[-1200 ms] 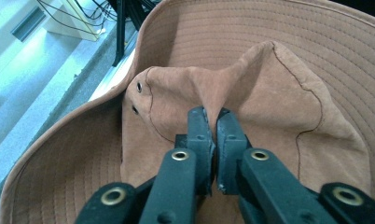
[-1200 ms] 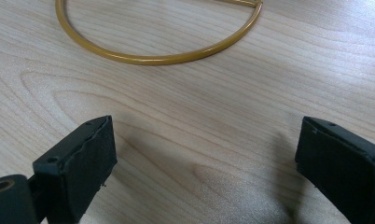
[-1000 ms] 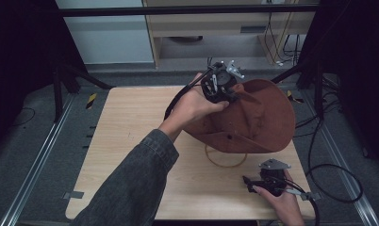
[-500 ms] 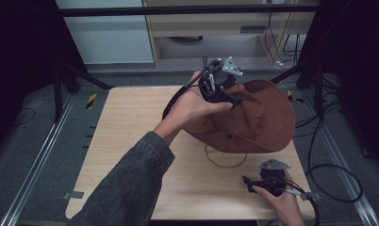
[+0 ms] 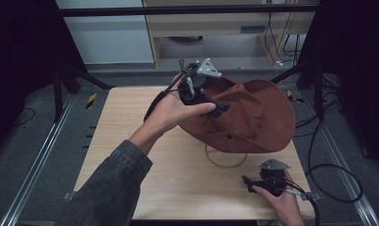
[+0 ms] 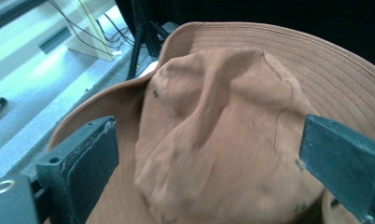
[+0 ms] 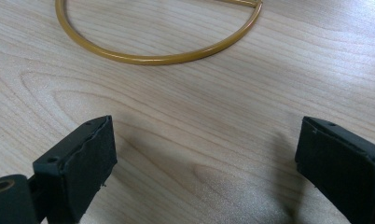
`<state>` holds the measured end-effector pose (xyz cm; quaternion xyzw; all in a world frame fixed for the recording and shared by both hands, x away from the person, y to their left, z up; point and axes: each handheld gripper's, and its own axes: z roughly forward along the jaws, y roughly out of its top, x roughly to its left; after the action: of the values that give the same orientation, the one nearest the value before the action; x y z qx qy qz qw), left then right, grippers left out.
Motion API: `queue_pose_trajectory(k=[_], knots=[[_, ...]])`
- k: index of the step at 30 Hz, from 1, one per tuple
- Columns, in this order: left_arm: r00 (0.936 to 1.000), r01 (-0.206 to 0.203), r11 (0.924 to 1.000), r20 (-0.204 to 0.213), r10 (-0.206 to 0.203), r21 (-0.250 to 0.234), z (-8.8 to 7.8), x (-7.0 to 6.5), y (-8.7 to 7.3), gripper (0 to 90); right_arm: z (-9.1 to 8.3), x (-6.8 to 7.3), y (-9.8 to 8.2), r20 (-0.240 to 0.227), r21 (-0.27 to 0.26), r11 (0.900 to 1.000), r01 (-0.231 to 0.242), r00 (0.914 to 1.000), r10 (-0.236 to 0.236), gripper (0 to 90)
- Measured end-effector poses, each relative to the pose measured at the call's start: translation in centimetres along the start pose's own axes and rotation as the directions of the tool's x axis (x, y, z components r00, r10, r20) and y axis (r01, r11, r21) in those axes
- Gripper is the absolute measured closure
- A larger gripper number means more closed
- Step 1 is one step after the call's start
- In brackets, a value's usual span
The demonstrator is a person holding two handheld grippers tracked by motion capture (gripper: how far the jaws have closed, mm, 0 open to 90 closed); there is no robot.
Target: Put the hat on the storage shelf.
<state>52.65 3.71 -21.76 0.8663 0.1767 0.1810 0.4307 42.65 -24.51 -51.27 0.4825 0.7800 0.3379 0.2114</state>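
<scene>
Nearest the person's edge of the pale wooden table (image 5: 131, 155), the right gripper (image 5: 250, 182) is rested low on the board, well short of the hat; its jaws are seen spread wide in the right gripper view, with nothing but bare wood between them. Just beyond it, a thin yellow-brown ring of stiff wire or plastic (image 7: 153, 56) lies flat on the table, its far part tucked under the near edge of the hat.

Past the ring, the soft rust-brown wide-brimmed fabric hat (image 5: 249, 117) is found on the far right part of the table, crown upward, apparently propped on that ring's stand. Its crown is seen dented and creased in the left gripper view (image 6: 213, 140), so the cloth is judged light, limp and easily deformed, not fragile and not slippery. It is best taken by a pinch on the stitched brim or on a fold of the crown; a broad grasp would only crush it. Its long axis is judged to run left to right across the table, the brim curling up at the far side.

At the hat's far-left brim the left gripper (image 5: 220, 109) is held over the crown; its jaws have just been opening and stand wide either side of it, pressing nothing.
</scene>
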Motion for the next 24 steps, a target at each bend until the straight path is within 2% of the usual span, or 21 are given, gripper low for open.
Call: queue_pose_trajectory(k=[7, 11, 12, 13, 15, 20, 21, 22, 23, 24], knots=[[0.9984, 0.028, 0.9994, -0.049, -0.029, -0.022, -3.8, 1.3, -3.5, 4.2, 0.0, 0.1, 0.0, -0.001, 0.002, 1.000, -0.010, 0.9999, 0.010, 5.4], [0.9961, 0.049, 0.9986, -0.072, -0.050, -0.020, -5.4, 1.9, -6.0, 4.1, 0.0, 0.1, 0.0, -0.001, 0.002, 1.000, -0.010, 0.9999, 0.010, 5.4], [0.9944, 0.050, 0.9987, -0.093, -0.050, -0.009, -5.9, 2.0, -7.3, 4.1, 0.0, 0.1, 0.0, 0.000, 0.002, 1.000, -0.012, 0.9999, 0.012, 5.4], [0.9944, 0.050, 0.9987, -0.093, -0.050, -0.009, -5.9, 2.0, -7.3, 4.1, 0.0, 0.1, 0.0, 0.000, 0.001, 1.000, -0.011, 0.9999, 0.011, 5.4], [0.9934, 0.054, 0.9985, -0.101, -0.054, -0.010, -6.6, 1.9, -8.5, 4.0, 0.0, 0.1, 0.0, 0.001, 0.001, 1.000, -0.009, 1.0000, 0.009, 5.4], [0.9850, 0.091, 0.9955, -0.145, -0.094, -0.026, -8.2, 1.6, -11.9, 4.0, 0.0, 0.1, 0.0, 0.000, 0.000, 1.000, -0.009, 1.0000, 0.009, 5.4], [0.9843, 0.088, 0.9959, -0.152, -0.090, -0.022, -8.3, 1.5, -12.6, 4.0, 0.0, 0.1, 0.0, 0.000, 0.000, 1.000, -0.009, 1.0000, 0.009, 5.4], [0.9831, 0.079, 0.9968, -0.166, -0.078, 0.001, -8.5, 1.3, -14.0, 3.9, 0.0, 0.1, 0.0, 0.000, 0.000, 1.000, -0.009, 1.0000, 0.009, 5.4], [0.9831, 0.079, 0.9968, -0.166, -0.078, 0.001, -8.5, 1.3, -14.0, 3.9, 0.0, 0.1, 0.0, 0.000, 0.000, 1.000, -0.009, 1.0000, 0.009, 5.4], [0.9827, 0.093, 0.9956, -0.161, -0.092, 0.004, -8.5, 1.1, -15.3, 3.9, 0.0, 0.0, 0.0, 0.002, -0.002, 1.000, 0.000, 1.0000, 0.000, 5.5]])
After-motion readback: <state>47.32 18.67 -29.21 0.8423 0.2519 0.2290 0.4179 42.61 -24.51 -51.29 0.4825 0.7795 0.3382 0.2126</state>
